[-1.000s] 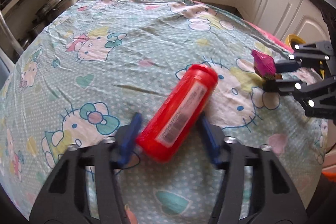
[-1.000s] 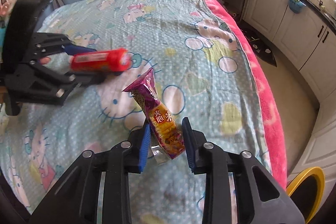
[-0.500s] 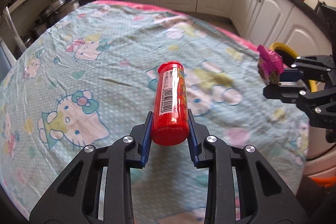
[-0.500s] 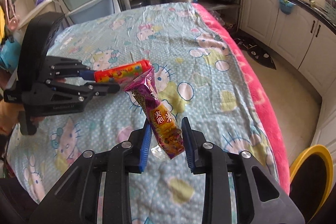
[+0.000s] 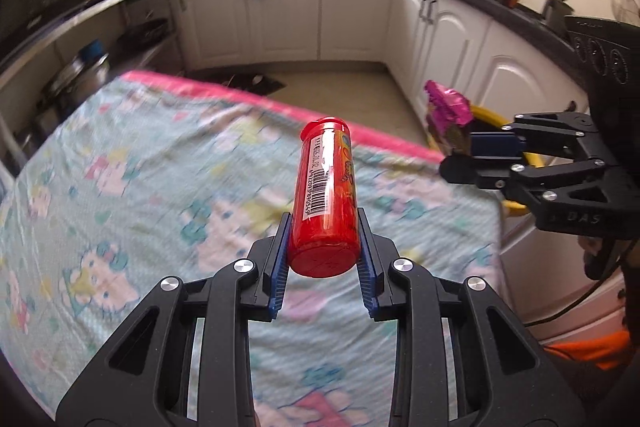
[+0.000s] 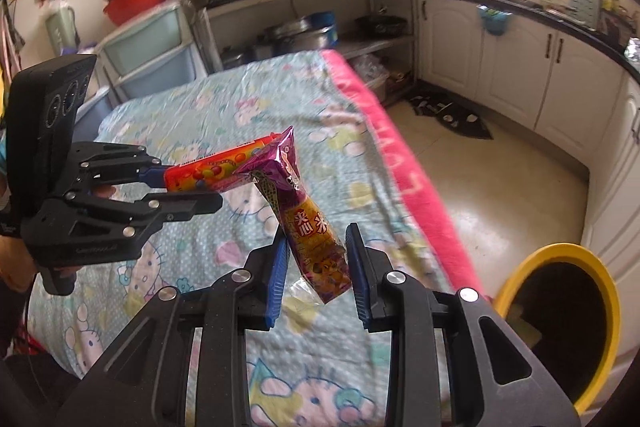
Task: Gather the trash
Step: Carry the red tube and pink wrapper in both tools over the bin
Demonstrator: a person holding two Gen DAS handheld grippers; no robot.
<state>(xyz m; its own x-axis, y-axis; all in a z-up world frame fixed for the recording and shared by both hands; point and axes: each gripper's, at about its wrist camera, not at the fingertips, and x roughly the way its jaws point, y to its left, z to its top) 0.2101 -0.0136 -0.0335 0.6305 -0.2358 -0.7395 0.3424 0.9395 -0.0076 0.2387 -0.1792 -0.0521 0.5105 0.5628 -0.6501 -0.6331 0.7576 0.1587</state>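
My left gripper [image 5: 323,231] is shut on a red candy tube [image 5: 326,195], which points away from me above the table. The right wrist view shows the same tube [image 6: 216,169] held in that gripper [image 6: 188,187] at the left. Between the blue pads of my right gripper [image 6: 316,259] is a purple and orange snack wrapper [image 6: 304,219], and the gripper is shut on it. In the left wrist view the wrapper [image 5: 446,111] and the right gripper [image 5: 468,159] sit at the right edge of the table.
The table wears a cartoon-cat cloth [image 6: 240,107] with a pink border [image 6: 404,163]. A yellow-rimmed bin [image 6: 560,323] stands on the floor at the lower right. White cabinets [image 5: 352,15] line the far wall, and shelves with pots [image 6: 300,35] stand behind the table.
The left gripper closed on the red tube and lifted it off the cloth. Both grippers rose and swung toward the table's pink edge, and the yellow bin came further into view.
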